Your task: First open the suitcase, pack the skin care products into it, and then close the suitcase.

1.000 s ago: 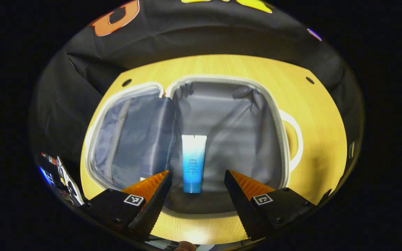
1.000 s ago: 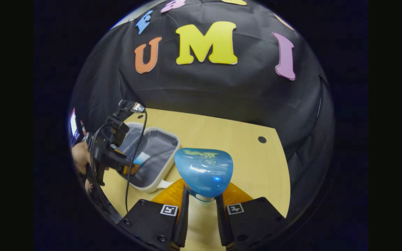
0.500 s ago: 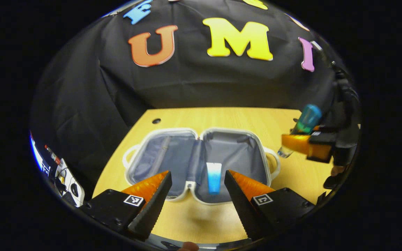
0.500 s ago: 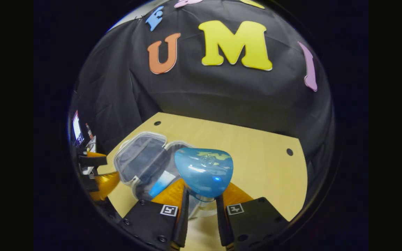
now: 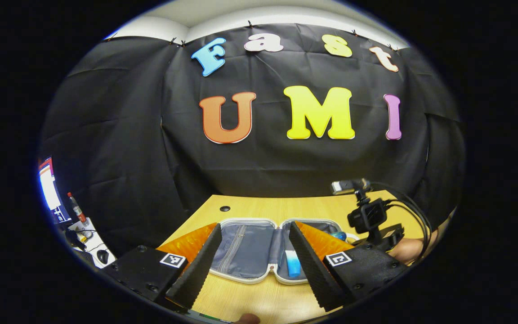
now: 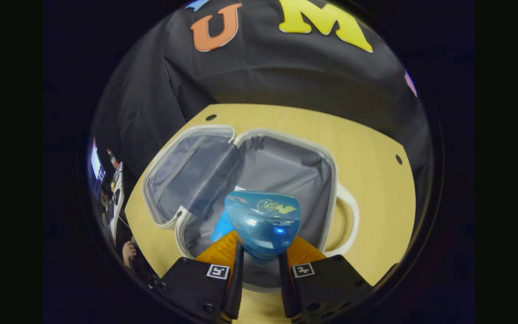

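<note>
In the right gripper view, the right gripper (image 6: 259,265) pinches a bottle with a blue cap (image 6: 262,227) between its two fingers, and it hangs over the right half of the open suitcase (image 6: 331,180), which lies flat on the wooden table (image 6: 376,148). A blue tube (image 6: 222,228) lies inside this half, at about 9 o'clock from the cap and partly hidden by it. In the left gripper view, the left gripper (image 5: 252,263) has its fingers spread wide with nothing between them, near the front edge of the suitcase (image 5: 241,275), and the tube (image 5: 293,269) rests in the right half, while the other gripper (image 5: 369,218) is at about 3 o'clock.
</note>
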### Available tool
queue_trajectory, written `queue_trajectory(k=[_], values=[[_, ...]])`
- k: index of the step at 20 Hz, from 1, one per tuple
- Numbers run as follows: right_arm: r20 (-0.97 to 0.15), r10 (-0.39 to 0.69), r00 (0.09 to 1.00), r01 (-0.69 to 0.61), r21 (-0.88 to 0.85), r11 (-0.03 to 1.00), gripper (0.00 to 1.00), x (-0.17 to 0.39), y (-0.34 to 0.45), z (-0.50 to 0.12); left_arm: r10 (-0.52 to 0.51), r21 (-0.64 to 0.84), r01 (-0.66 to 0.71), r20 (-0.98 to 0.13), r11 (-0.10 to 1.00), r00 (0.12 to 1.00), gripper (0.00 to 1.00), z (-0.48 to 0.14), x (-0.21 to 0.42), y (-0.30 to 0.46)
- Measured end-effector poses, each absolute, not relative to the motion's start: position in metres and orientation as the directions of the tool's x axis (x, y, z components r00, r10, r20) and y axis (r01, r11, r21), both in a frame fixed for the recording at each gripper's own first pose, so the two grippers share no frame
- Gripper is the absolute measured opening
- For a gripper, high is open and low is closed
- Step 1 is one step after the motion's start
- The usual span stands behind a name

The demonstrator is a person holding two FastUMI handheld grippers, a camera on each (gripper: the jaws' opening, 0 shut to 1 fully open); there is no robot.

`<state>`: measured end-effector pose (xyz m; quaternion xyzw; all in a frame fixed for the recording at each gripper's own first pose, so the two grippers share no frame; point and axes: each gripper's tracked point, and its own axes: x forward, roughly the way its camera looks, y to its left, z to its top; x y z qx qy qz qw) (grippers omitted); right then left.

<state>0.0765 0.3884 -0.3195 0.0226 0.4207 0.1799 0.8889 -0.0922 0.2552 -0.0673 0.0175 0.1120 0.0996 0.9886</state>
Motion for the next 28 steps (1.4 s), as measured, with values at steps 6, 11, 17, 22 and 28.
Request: queue_trajectory(k=[6, 11, 17, 22, 28], values=[[-0.811, 0.284, 0.512, -0.145, 0.244, 0.959, 0.34, 0.077, 0.394, -0.347, 0.214, 0.011, -0.219, -0.252, 0.976, 0.944, 0.97, -0.078, -0.095, 0.271], [-0.846, 0.239, 0.477, -0.083, 0.228, 0.970, 0.31, 0.100, 0.395, -0.359, 0.213, -0.021, -0.227, -0.272, 0.974, 0.938, 0.97, -0.085, -0.086, 0.284], [-0.888, 0.209, 0.410, -0.011, 0.224, 0.974, 0.31, 0.111, 0.394, -0.380, 0.221, 0.005, -0.229, -0.277, 0.973, 0.935, 1.00, -0.087, -0.068, 0.294], [-0.894, 0.204, 0.399, 0.016, 0.229, 0.973, 0.35, 0.111, 0.394, -0.380, 0.222, -0.031, -0.244, -0.318, 0.969, 0.922, 0.97, -0.099, -0.062, 0.299], [-0.898, 0.215, 0.383, 0.041, 0.249, 0.968, 0.35, 0.108, 0.393, -0.377, 0.219, -0.075, -0.262, -0.361, 0.962, 0.907, 0.98, -0.115, -0.063, 0.307]])
